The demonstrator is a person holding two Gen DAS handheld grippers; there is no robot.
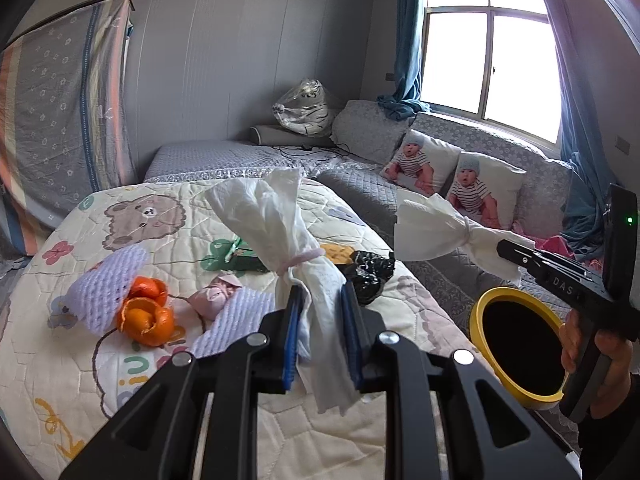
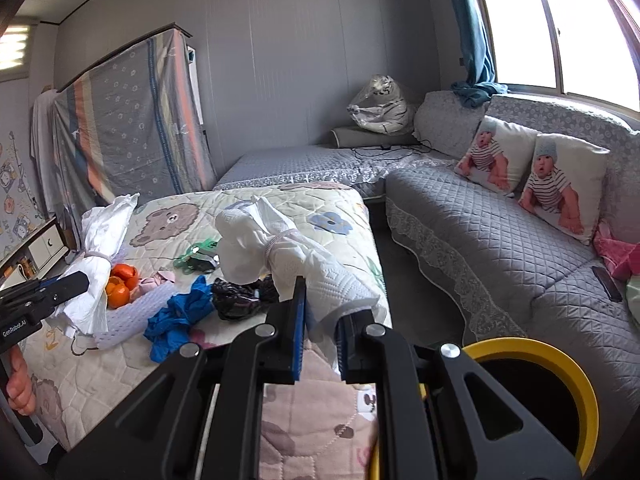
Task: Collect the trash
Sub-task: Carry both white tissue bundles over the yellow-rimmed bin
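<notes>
Trash: two tied tissue bundles are up in the air, the rest lies on the quilted tabletop (image 1: 100, 360).

Left wrist view: left hand-held gripper (image 1: 319, 308) is clamped narrow on a tissue bundle (image 1: 276, 216) bound with a pink band. Orange peels (image 1: 146, 314), foam netting (image 1: 108, 280) and a black bag (image 1: 370, 270) are on the quilt. Yellow-rimmed bin (image 1: 484, 312) sits low right, beside the person's hand (image 1: 600, 344).

Right wrist view: right hand-held gripper (image 2: 322, 312) is pinched on its own tissue bundle (image 2: 260, 240). Blue glove (image 2: 180, 314) lies below. Bin (image 2: 576, 392) is close, lower right.

Step looks like carry-to-bin. Next: get each bundle over the opening, then release.
</notes>
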